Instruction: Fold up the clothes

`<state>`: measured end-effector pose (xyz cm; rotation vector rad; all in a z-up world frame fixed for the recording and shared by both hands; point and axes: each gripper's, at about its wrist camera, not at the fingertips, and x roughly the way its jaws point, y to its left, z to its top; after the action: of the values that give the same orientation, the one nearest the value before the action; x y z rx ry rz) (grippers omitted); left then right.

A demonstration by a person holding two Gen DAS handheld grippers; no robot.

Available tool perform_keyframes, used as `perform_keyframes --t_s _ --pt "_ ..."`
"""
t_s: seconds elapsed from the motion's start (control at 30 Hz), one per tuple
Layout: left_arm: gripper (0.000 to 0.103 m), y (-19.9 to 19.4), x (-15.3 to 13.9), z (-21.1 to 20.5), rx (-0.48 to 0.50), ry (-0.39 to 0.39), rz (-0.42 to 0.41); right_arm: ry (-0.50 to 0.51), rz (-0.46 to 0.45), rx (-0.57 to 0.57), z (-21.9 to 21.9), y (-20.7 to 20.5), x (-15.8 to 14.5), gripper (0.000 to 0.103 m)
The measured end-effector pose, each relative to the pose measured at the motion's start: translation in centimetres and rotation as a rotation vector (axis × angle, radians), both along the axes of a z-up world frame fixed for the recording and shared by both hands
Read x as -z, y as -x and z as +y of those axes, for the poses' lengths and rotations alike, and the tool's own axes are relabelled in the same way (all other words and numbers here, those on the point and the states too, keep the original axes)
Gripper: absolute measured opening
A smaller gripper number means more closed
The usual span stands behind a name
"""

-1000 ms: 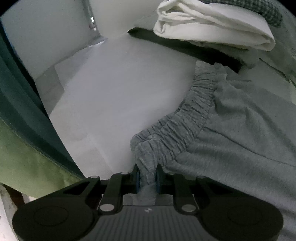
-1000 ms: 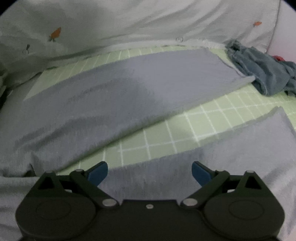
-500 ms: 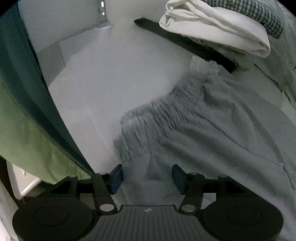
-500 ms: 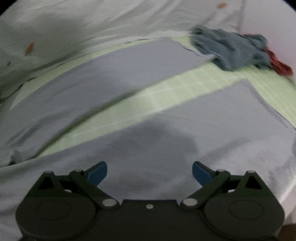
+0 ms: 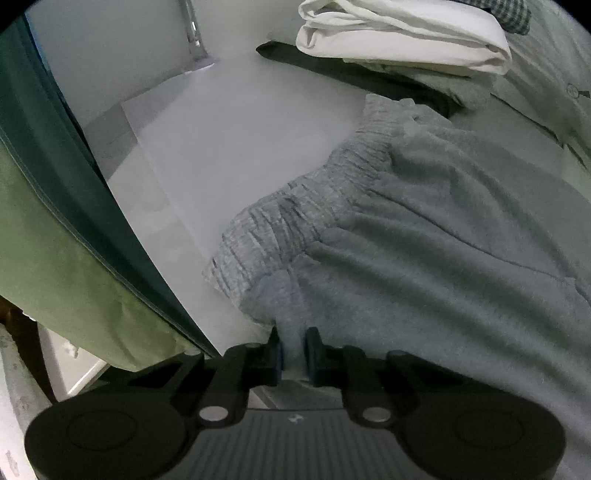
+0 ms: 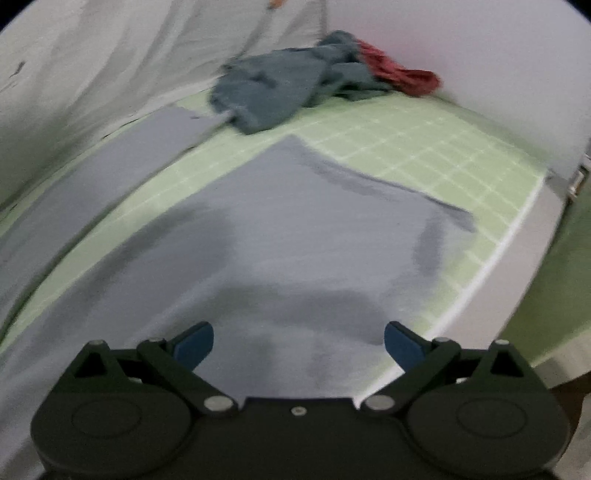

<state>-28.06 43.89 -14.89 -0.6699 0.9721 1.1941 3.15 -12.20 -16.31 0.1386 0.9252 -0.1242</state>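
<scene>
Grey sweatpants (image 5: 443,240) lie flat, their gathered waistband (image 5: 295,221) running across the left wrist view. My left gripper (image 5: 294,343) is closing its jaws, and the blue pads pinch a fold of the grey fabric just below the waistband's near corner. In the right wrist view, one trouser leg (image 6: 295,221) stretches away over a green checked sheet, with the other leg (image 6: 110,166) further left. My right gripper (image 6: 298,341) hovers over the near leg, open wide, with nothing between its fingers.
A folded white garment (image 5: 402,33) rests on a dark one (image 5: 369,74) beyond the waistband. Green cloth (image 5: 55,240) hangs at the left. A blue-grey heap (image 6: 288,85) and a red garment (image 6: 402,74) lie at the far end. The bed's edge (image 6: 498,258) runs down the right.
My left gripper let go of the waistband, shifted a little, and closed again on the fabric just below it. My right gripper swept along the trouser leg toward its end and the bed's edge.
</scene>
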Motion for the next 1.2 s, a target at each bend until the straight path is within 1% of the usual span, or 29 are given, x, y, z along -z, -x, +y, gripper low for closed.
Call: perform_keyframes --t_s 0.1,0.17,0.23,0.3,0.33,0.4,0.47,0.5,0.53,0.57,0.6,0.63,0.67,0.7,0.73,0.83,0.9,0.97,1.03,1.1,1.13,1.2 --pt "0.015 -0.3 0.2 -0.2 0.007 -0.013 -0.009 0.013 -0.003 0.035 -1.6 -0.1 0.4 0.1" --pt "0.016 -0.8 0.3 -0.1 0.015 -0.01 0.007 0.023 -0.001 0.053 -2.5 -0.4 0.7 0.1" --pt "0.02 -1.2 0.4 -0.1 0.025 -0.011 0.019 0.033 0.004 0.064 -3.2 -0.7 1.0 0.1" --pt "0.026 -1.6 0.5 -0.1 0.029 -0.006 0.026 0.038 0.01 0.071 -4.0 -1.1 1.2 0.1" --pt "0.026 -1.7 0.6 0.0 0.03 -0.001 0.029 0.036 0.014 0.077 -4.2 -1.3 1.3 0.1" --pt "0.028 -2.0 0.7 0.0 0.034 -0.001 0.035 0.03 0.021 0.076 -4.5 -1.3 1.5 0.096" --pt "0.028 -2.0 0.8 0.0 0.039 -0.007 0.035 0.033 0.032 0.075 -4.7 -1.3 1.6 0.081" --pt "0.028 -2.0 0.8 -0.1 0.039 -0.01 0.033 0.039 0.03 0.075 -4.6 -1.3 1.5 0.079" --pt "0.027 -1.9 0.8 -0.1 0.036 -0.01 0.029 0.037 0.028 0.073 -4.7 -1.3 1.4 0.072" --pt "0.024 -1.8 0.8 -0.1 0.031 -0.01 0.024 0.038 0.029 0.07 -4.7 -1.4 1.3 0.062" --pt "0.01 -1.7 0.8 -0.1 0.021 -0.011 0.02 0.04 0.029 0.066 -4.7 -1.5 1.1 0.055" --pt "0.006 -1.5 0.8 0.0 0.008 -0.012 0.016 0.041 0.03 0.062 -4.8 -1.6 1.0 0.037" --pt "0.006 -1.3 0.7 0.0 -0.005 -0.013 0.012 0.042 0.03 0.059 -4.8 -1.7 0.9 0.022" --pt "0.005 -1.2 0.6 0.0 -0.016 -0.016 0.008 0.041 0.03 0.052 -4.7 -1.9 0.8 0.014" --pt "0.004 -1.0 0.3 0.0 -0.025 -0.02 0.004 0.04 0.029 0.046 -4.7 -2.0 0.7 0.002" --pt "0.004 -0.5 -0.6 0.0 -0.05 -0.034 -0.009 0.048 -0.002 0.06 -4.9 -2.1 -0.1 0.002" --pt "0.003 -0.2 -1.8 0.0 -0.058 -0.054 -0.021 0.052 -0.041 0.065 -5.1 -1.9 -1.3 0.001" --pt "0.003 0.2 -3.6 -0.1 -0.066 -0.076 -0.044 0.068 -0.086 0.059 -5.2 -1.6 -2.7 0.001" --pt "0.003 0.8 -5.6 -0.2 -0.076 -0.104 -0.085 0.096 -0.136 0.042 -5.2 -1.3 -4.3 0.001" --pt "0.003 1.4 -7.4 -0.2 -0.093 -0.127 -0.127 0.111 -0.161 0.045 -5.4 -1.4 -5.2 0.001" --pt "0.003 1.6 -7.8 -0.1 -0.108 -0.13 -0.147 0.115 -0.168 0.051 -5.6 -1.5 -5.4 0.001" --pt "0.003 2.0 -8.2 0.3 -0.16 -0.108 -0.18 0.106 -0.16 0.077 -6.1 -2.1 -5.6 0.001"
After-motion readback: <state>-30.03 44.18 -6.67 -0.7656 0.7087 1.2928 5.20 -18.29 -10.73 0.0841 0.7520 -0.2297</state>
